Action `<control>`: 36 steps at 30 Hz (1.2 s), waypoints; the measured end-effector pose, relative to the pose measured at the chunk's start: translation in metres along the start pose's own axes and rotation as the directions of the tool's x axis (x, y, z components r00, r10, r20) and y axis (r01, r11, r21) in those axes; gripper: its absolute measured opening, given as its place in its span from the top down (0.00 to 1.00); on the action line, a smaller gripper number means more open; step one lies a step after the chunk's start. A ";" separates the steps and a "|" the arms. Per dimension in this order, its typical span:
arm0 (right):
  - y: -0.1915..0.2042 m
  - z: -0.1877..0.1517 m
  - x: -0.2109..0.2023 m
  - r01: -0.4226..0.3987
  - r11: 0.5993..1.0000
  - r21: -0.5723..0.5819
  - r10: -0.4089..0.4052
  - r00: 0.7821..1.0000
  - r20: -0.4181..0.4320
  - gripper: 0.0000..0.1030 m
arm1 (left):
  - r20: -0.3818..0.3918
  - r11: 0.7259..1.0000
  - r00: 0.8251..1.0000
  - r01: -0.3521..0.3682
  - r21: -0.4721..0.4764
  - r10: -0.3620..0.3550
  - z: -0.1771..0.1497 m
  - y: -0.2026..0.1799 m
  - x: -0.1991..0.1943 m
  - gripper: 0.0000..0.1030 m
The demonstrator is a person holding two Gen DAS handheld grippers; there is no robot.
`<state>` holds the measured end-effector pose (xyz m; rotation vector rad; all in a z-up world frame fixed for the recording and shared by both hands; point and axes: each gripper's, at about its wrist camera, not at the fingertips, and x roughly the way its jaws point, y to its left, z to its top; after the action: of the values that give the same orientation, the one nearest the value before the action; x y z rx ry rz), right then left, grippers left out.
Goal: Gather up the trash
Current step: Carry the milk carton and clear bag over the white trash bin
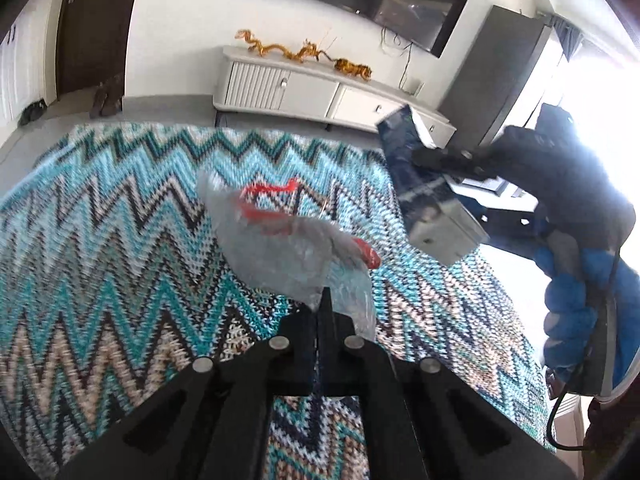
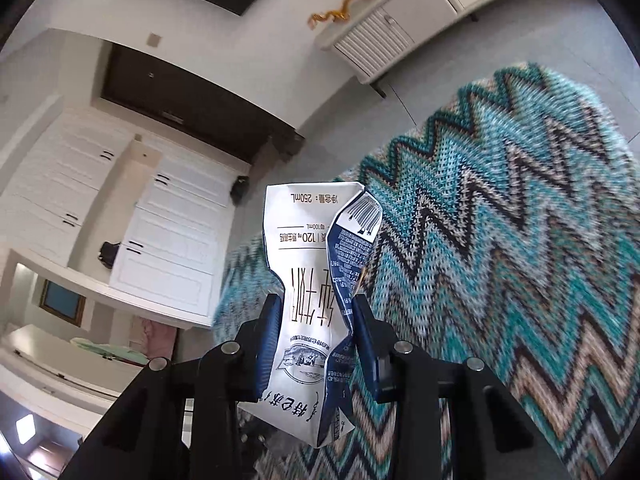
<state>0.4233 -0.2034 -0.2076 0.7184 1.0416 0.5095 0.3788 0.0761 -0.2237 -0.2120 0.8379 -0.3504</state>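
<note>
The left gripper (image 1: 325,300) is pinched tight on a corner of a clear wrapper (image 1: 288,236) with red print. The wrapper sticks out straight ahead of the jaws, up over the rug (image 1: 120,240). The right gripper (image 2: 316,312) squeezes a crushed carton (image 2: 312,280) between its pads; the carton's long side runs along the fingers, pointing forward. Both pieces of trash are off the rug, and I see no bin. Past the rug there is bare floor (image 2: 460,80), then a low cabinet (image 1: 304,92) by the wall. There is lots of room to move.
</note>
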 end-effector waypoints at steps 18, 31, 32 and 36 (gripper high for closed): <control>-0.004 -0.084 -0.203 0.034 0.998 -0.048 -0.021 0.969 0.248 0.67 | 0.137 0.983 0.988 0.040 0.182 -0.066 -0.003 -0.103 -0.125 1.00; -0.091 -0.139 -0.326 0.385 0.923 0.029 -0.362 0.836 0.412 0.67 | -0.033 0.881 0.961 0.267 0.391 -0.276 -0.018 -0.285 -0.088 1.00; -0.104 -0.142 -0.332 0.389 0.920 0.054 -0.374 0.829 0.416 0.67 | -0.056 0.867 0.956 0.285 0.408 -0.288 -0.024 -0.302 -0.081 1.00; -0.158 -0.153 -0.351 0.406 0.900 0.156 -0.432 0.793 0.429 0.67 | -0.157 0.813 0.930 0.368 0.452 -0.333 -0.046 -0.371 -0.052 1.00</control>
<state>0.1431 -0.5054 -0.1657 0.5897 0.7368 -0.0826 0.2306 -0.2478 -0.1001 0.1117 0.7551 -0.9071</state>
